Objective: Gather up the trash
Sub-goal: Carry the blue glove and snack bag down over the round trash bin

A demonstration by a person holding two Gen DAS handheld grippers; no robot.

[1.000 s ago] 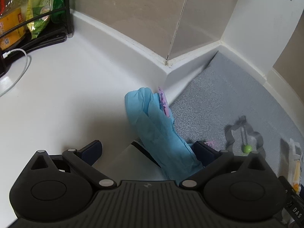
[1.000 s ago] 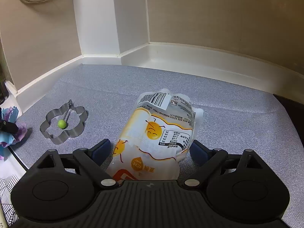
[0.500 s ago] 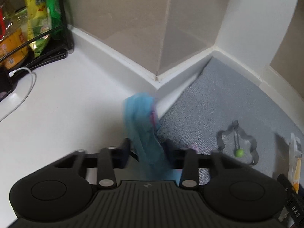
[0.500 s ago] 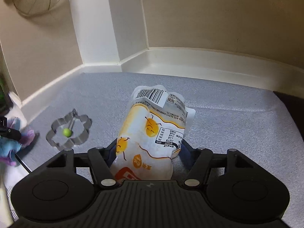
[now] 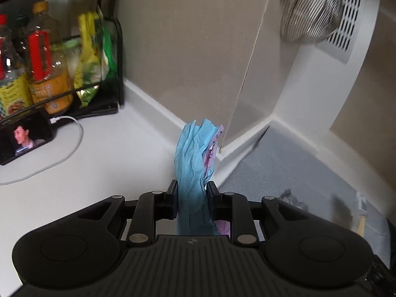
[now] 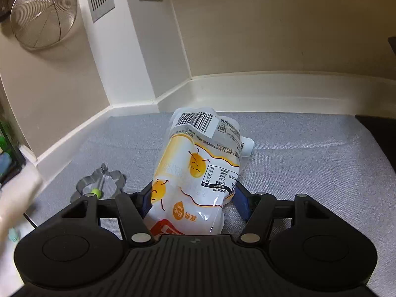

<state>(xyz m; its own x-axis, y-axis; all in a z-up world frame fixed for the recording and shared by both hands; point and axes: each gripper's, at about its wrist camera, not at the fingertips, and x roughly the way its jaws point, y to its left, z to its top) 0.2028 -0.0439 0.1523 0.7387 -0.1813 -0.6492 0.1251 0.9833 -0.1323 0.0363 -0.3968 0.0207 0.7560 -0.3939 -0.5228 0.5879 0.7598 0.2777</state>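
Trash: blue glove [image 5: 191,165], limp, light, pinched mid-length by left gripper [image 5: 192,198]; crinkly snack pouch [image 6: 198,173], slippery, clamped across its lower half by right gripper [image 6: 193,198].

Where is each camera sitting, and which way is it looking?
Left wrist: sits on the left gripper, looks down along its fingers toward the wall corner; the jaws, just closed, pinch a blue wrapper. Bottles and a phone stand left.
Right wrist: sits on the right gripper, looks across the grey mat to the wall; the jaws, just closed, clamp a white pouch.
Both show the strainer and the grey mat.
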